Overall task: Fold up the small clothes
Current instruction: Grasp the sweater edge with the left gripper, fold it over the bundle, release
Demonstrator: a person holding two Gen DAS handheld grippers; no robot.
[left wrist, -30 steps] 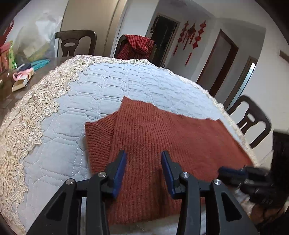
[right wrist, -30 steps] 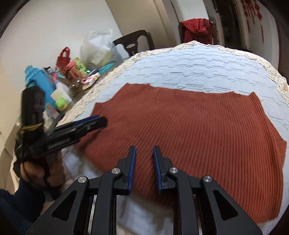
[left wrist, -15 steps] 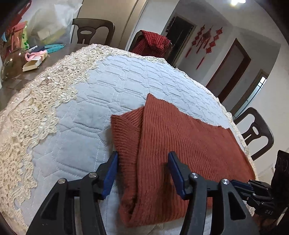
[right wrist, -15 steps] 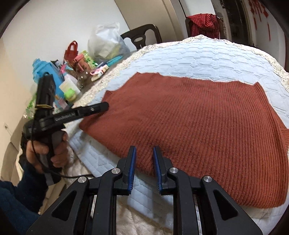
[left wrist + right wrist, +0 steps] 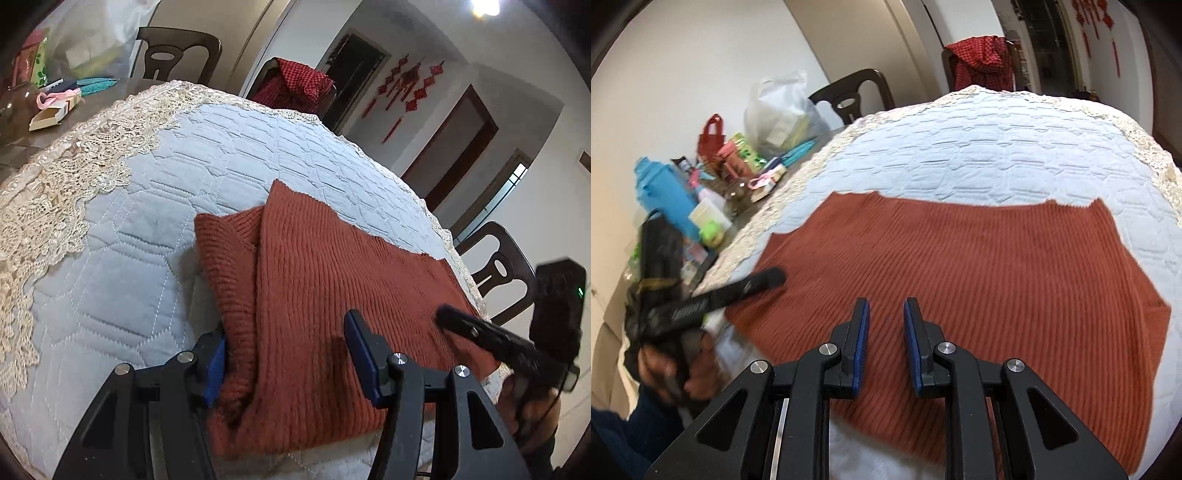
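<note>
A rust-red ribbed knit sweater (image 5: pixel 332 280) lies flat on the pale blue quilted cover (image 5: pixel 122 266), its left side folded over onto itself. My left gripper (image 5: pixel 288 350) is open wide and straddles that folded left edge at the near side. Its left finger (image 5: pixel 216 356) is tucked against the fold and the right one hovers above the knit. In the right wrist view the sweater (image 5: pixel 979 266) spreads across the cover. My right gripper (image 5: pixel 886 321) hangs over its near edge with a narrow gap between the pads and nothing between them.
Cream lace (image 5: pixel 62 177) borders the cover. Left of it the table holds a blue bottle (image 5: pixel 665 195), a plastic bag (image 5: pixel 779 114), a small box (image 5: pixel 50 116) and other clutter. Dark chairs (image 5: pixel 498 269) ring the table, one draped with red checked cloth (image 5: pixel 295 85).
My left gripper's jaws have widened and shifted left to straddle the sweater's folded edge. My right gripper drew back to the near edge, then came in over the knit again.
</note>
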